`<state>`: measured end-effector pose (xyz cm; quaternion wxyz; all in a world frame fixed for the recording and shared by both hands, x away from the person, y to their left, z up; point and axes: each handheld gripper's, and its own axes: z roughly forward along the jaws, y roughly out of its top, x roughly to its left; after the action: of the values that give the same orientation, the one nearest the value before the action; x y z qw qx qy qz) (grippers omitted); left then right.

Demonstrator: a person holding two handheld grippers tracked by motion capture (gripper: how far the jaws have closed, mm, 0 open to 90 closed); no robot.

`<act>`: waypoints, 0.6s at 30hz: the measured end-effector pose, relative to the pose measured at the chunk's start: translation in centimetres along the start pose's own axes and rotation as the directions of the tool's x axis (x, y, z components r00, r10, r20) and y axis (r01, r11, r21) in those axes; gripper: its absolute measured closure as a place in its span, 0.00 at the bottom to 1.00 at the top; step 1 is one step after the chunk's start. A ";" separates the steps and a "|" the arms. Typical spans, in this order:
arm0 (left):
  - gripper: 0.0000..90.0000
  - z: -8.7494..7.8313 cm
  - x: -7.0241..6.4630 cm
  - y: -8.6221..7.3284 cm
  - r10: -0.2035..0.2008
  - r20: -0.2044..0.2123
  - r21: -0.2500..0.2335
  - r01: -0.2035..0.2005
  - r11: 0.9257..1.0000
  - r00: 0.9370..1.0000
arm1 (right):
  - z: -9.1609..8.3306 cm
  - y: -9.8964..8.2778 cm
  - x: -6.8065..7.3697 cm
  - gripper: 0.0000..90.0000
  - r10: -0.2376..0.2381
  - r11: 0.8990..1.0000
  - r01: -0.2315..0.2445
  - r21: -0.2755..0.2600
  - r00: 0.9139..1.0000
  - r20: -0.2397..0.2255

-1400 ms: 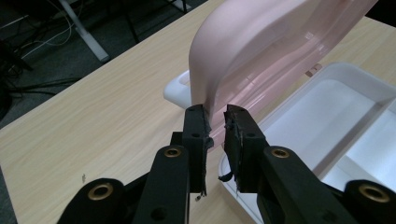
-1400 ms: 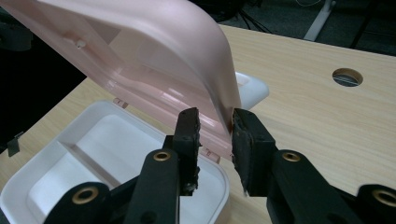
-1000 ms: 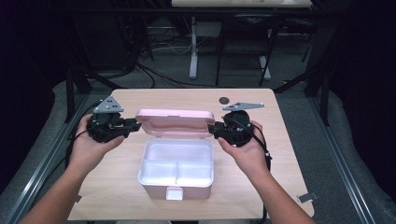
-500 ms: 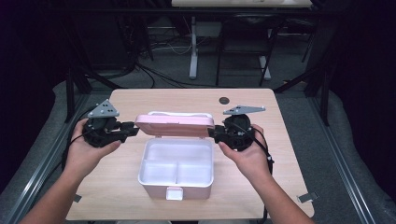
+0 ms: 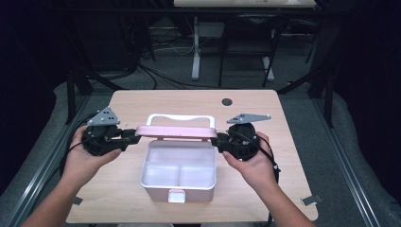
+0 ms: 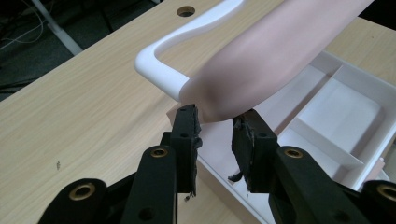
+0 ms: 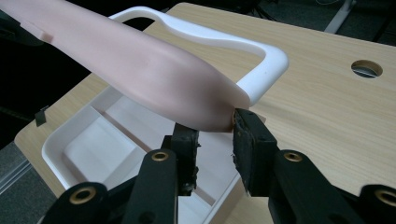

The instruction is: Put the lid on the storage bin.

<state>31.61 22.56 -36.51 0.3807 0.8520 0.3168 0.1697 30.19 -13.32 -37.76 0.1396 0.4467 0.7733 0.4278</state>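
The light wooden table [image 5: 142, 101] carries a white, smooth-walled plastic compartment box [image 5: 178, 170] at its middle, its rounded pink matte lid [image 5: 175, 132] with white loop handle [image 5: 179, 117] raised half-shut above the back edge. The left gripper [image 6: 215, 128] and right gripper [image 7: 214, 133] each pinch a lid corner; both ends are best lowered evenly, keeping the lid square so its rim seats.
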 end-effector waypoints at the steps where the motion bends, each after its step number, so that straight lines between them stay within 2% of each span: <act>1: 0.78 0.0 -0.1 0.0 -0.001 0.002 0.002 0.001 1.000 1.000 | 0.0 -0.1 0.1 0.78 0.000 1.000 0.000 -0.002 1.000 0.003; 9: 0.78 -0.3 -0.9 -0.4 0.024 0.000 0.009 -0.024 1.000 1.000 | -0.4 -0.9 0.2 0.78 0.000 1.000 0.000 -0.002 1.000 -0.013; 18: 0.78 -0.4 -1.3 -1.5 0.027 0.022 0.009 -0.028 1.000 0.999 | -0.7 -1.9 0.5 0.78 -0.003 1.000 0.003 0.002 0.999 -0.032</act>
<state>29.79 22.65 -37.40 0.3777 0.8598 0.3017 0.1643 28.40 -13.77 -38.75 0.1275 0.4389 0.7764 0.4339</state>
